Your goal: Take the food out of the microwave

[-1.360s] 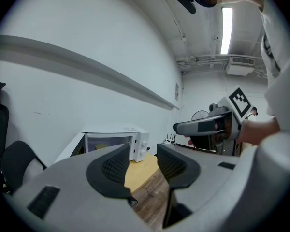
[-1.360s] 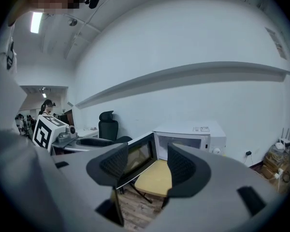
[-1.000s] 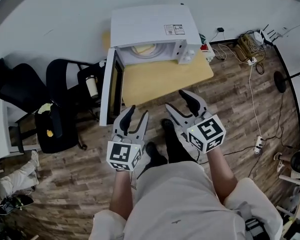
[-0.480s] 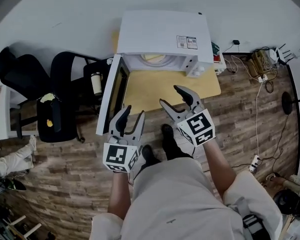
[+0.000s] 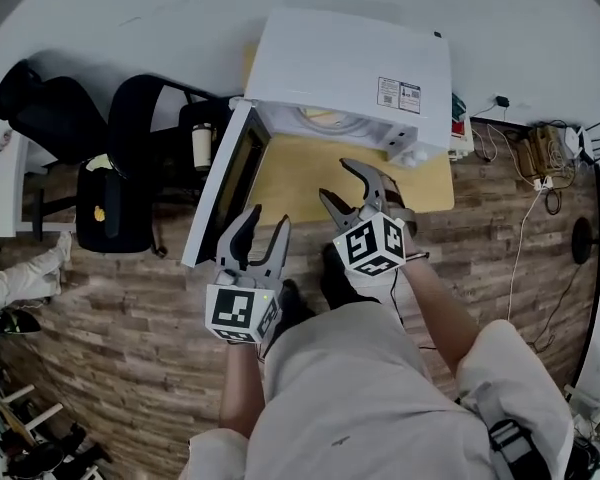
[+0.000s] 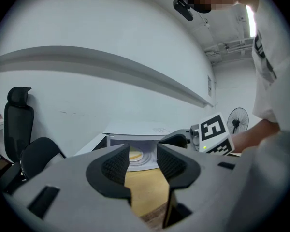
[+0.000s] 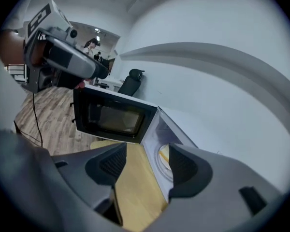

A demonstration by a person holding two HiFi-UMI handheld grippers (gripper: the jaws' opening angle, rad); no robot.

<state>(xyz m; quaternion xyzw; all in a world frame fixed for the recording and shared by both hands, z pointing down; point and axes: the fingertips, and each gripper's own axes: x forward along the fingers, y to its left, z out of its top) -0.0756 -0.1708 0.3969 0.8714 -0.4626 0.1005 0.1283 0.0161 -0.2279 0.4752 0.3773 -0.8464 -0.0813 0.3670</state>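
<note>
A white microwave (image 5: 350,68) stands on a yellow table (image 5: 310,173), its door (image 5: 225,193) swung open to the left. Inside, a pale plate carries yellow food (image 5: 330,120). My left gripper (image 5: 265,223) hovers open and empty off the table's front edge, just right of the door. My right gripper (image 5: 342,183) is open and empty over the table, in front of the cavity. In the left gripper view the food (image 6: 135,154) shows between the open jaws, well ahead. The right gripper view shows the door (image 7: 113,117) and the food (image 7: 164,154) beyond its open jaws.
Black office chairs (image 5: 130,128) and a black bag (image 5: 105,213) crowd the floor left of the door. A bottle (image 5: 202,146) stands behind the door. Cables and a power strip (image 5: 540,158) lie on the wooden floor at the right.
Both grippers have come nearer the microwave. The right one has advanced over the table and rolled, so its marker cube faces differently. The microwave now looks closer.
</note>
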